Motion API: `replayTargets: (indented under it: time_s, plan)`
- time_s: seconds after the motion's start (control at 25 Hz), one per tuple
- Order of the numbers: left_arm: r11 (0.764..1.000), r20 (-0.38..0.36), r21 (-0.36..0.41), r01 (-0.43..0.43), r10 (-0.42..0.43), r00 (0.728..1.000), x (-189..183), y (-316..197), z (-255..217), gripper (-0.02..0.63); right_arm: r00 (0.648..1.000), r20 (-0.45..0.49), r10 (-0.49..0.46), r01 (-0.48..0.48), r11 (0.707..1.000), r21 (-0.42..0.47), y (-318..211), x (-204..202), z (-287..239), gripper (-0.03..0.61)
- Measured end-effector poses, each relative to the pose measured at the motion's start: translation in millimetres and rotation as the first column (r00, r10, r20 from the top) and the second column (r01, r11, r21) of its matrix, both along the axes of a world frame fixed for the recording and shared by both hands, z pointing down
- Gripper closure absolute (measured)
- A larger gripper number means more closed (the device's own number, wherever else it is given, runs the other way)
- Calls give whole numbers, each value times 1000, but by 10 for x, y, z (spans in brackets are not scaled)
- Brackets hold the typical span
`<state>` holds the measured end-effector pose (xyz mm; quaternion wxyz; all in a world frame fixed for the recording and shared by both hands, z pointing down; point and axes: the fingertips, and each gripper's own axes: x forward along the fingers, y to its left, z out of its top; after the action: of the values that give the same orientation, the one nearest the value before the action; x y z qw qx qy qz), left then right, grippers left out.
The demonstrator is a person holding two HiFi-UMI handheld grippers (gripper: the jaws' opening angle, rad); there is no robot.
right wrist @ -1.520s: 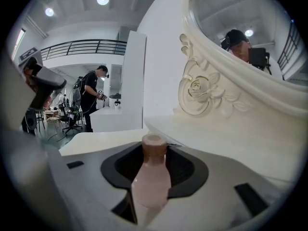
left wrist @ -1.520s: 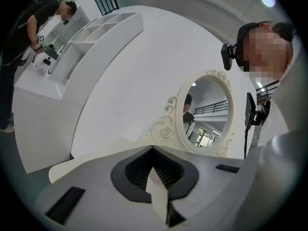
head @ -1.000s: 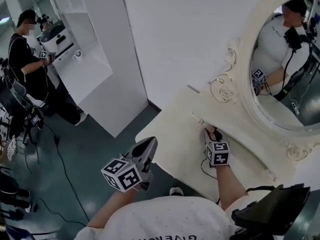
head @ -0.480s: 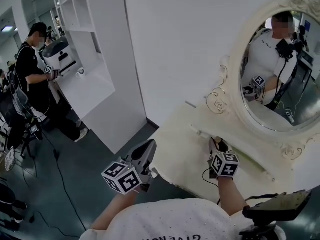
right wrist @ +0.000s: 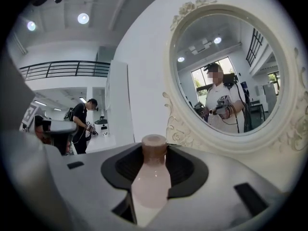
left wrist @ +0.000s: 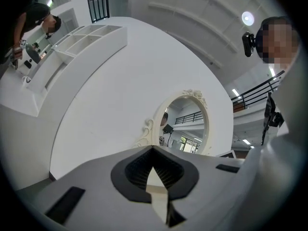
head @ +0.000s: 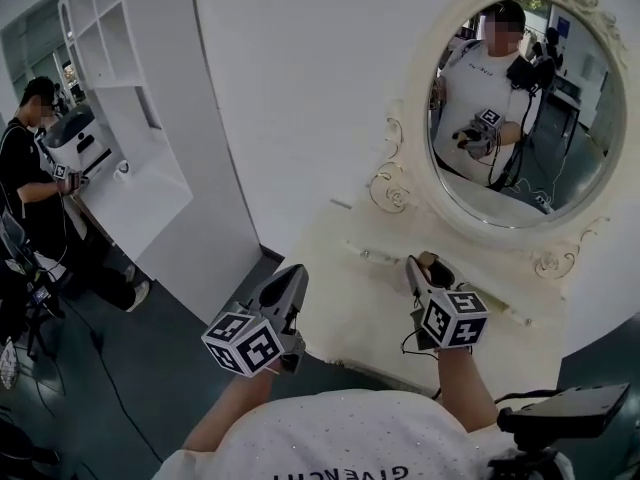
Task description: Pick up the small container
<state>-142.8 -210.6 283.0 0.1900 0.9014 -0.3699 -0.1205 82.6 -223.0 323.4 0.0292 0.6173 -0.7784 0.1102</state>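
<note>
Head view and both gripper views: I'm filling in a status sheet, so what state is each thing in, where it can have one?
small container, upright, cap on, gripped between the right tongs
right tongs, closed on the small container
left tongs, shut, nothing held
mirror, upright, glass whole

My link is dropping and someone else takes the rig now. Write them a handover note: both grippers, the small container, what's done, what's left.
Left gripper: jaws together, nothing in them, held by the front edge of the vanity table.
Right gripper: jaws closed on the small container, a pink bottle with a brown cap, over the tabletop below the oval mirror.
Done: container gripped.
Left: lift it. I cannot tell whether it is already clear of the tabletop.
</note>
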Motion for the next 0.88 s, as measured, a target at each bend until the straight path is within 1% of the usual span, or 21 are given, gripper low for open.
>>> replayTargets:
  time_s: [0.2,0.32,0.44,0.56,0.76,0.88]
  plan:
    - [996,-9,2,-86,86,996,230,161,1,614,1000,-17,10,-8,998,69,326,8,-386,433]
    - [992,-17,11,-122,122,992,288,301,-22,614,998,-50,32,-28,995,96,539,23,-533,434]
    - [988,-16,7,-152,152,988,303,485,6,614,996,-63,58,-50,992,120,773,23,-629,434]
    - [985,-13,-8,-174,174,985,276,699,55,614,995,-64,80,-72,990,119,1022,3,-638,434]
    - [982,-17,-13,-188,187,982,181,1003,103,614,994,-36,107,-103,989,105,1425,-46,-544,433]
    - [980,-22,-18,-198,198,980,139,1178,144,614,991,-49,125,-120,988,99,1678,-72,-496,434]
